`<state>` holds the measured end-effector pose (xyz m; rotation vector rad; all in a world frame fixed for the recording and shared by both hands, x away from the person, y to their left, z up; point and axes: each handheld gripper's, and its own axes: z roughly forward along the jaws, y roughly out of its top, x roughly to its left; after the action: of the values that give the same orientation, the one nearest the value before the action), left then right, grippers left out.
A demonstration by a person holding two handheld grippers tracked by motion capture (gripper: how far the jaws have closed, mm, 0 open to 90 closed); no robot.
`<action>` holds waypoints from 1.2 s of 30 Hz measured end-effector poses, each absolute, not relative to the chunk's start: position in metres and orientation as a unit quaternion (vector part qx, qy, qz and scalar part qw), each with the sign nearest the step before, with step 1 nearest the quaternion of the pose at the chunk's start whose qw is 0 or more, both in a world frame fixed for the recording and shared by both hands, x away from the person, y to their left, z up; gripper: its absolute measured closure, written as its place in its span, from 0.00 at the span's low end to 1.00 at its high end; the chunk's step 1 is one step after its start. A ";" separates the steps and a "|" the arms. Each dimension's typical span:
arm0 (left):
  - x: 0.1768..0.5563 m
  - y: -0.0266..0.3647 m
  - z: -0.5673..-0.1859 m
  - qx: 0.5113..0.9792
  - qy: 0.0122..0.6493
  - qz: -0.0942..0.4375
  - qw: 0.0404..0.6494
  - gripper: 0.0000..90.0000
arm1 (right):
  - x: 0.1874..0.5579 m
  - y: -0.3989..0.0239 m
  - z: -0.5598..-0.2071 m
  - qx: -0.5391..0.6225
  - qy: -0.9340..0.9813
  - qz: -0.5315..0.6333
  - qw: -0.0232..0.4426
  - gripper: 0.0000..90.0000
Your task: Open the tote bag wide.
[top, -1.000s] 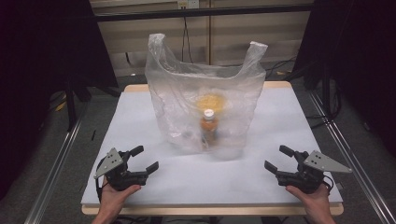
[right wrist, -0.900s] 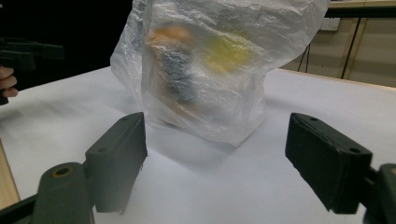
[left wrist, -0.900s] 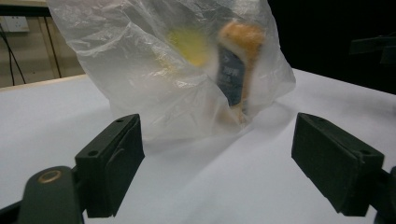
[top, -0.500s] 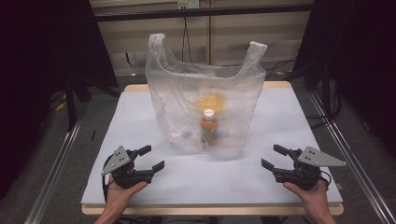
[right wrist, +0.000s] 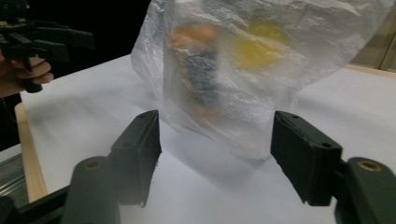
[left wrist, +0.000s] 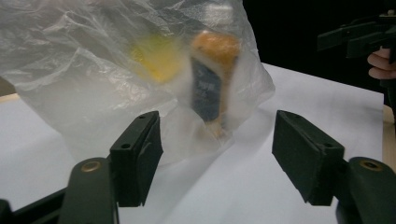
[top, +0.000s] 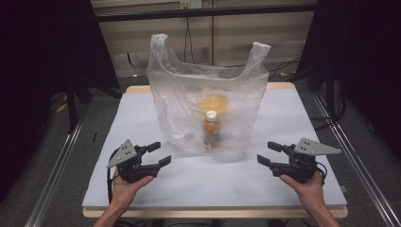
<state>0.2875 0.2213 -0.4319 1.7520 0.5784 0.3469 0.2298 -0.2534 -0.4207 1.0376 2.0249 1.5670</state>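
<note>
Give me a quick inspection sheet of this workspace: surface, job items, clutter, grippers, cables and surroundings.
Surface: white table with wooden edge, bare around the bag.
Job's things: clear plastic bag standing upright, handles up; inside, an orange bottle with white cap and a yellow item, blurred.
Clutter: nothing seen.
Grippers: left gripper and right gripper open, empty, apart from the bag.
Cables: one trails from each gripper; more on the floor behind.
Surroundings: dark curtains, metal frame rails, slatted wall.

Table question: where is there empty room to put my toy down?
Bare table lies left of the plastic bag, right of it, and in front, between the left gripper and right gripper. The middle is crowded: the bag stands there, holding a bottle.
</note>
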 end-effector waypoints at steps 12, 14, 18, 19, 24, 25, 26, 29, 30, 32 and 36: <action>0.305 0.206 -0.420 0.762 0.236 0.117 0.591 0.65 | 0.262 -0.232 -0.409 0.330 0.728 0.579 0.159 0.71; 0.307 0.203 -0.418 0.768 0.233 0.119 0.585 0.71 | 0.268 -0.230 -0.406 0.323 0.727 0.585 0.157 0.76; 0.313 0.197 -0.414 0.772 0.228 0.101 0.585 0.84 | 0.279 -0.227 -0.402 0.322 0.723 0.592 0.151 0.86; 0.315 0.194 -0.413 0.766 0.231 0.089 0.593 0.85 | 0.281 -0.227 -0.401 0.321 0.724 0.593 0.147 0.88; 0.324 0.189 -0.406 0.768 0.225 0.079 0.594 0.95 | 0.295 -0.226 -0.398 0.322 0.719 0.600 0.139 0.99; 0.325 0.187 -0.404 0.770 0.224 0.079 0.592 0.96 | 0.297 -0.225 -0.397 0.321 0.718 0.602 0.135 1.00; 0.326 0.185 -0.403 0.773 0.219 0.082 0.590 0.98 | 0.299 -0.225 -0.395 0.319 0.718 0.603 0.135 1.00; 0.332 0.179 -0.399 0.786 0.211 0.093 0.574 1.00 | 0.305 -0.222 -0.391 0.317 0.723 0.600 0.130 1.00; 0.335 0.178 -0.398 0.783 0.213 0.085 0.578 1.00 | 0.306 -0.220 -0.390 0.319 0.725 0.596 0.129 1.00; 0.339 0.175 -0.395 0.782 0.215 0.086 0.579 1.00 | 0.310 -0.218 -0.387 0.319 0.729 0.593 0.125 1.00; 0.346 0.171 -0.385 0.785 0.207 0.089 0.578 1.00 | 0.317 -0.215 -0.382 0.314 0.729 0.595 0.124 1.00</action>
<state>0.3462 0.1709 -0.3847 1.8354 0.4836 0.2082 0.3167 -0.2146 -0.3817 0.9163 2.1264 1.7332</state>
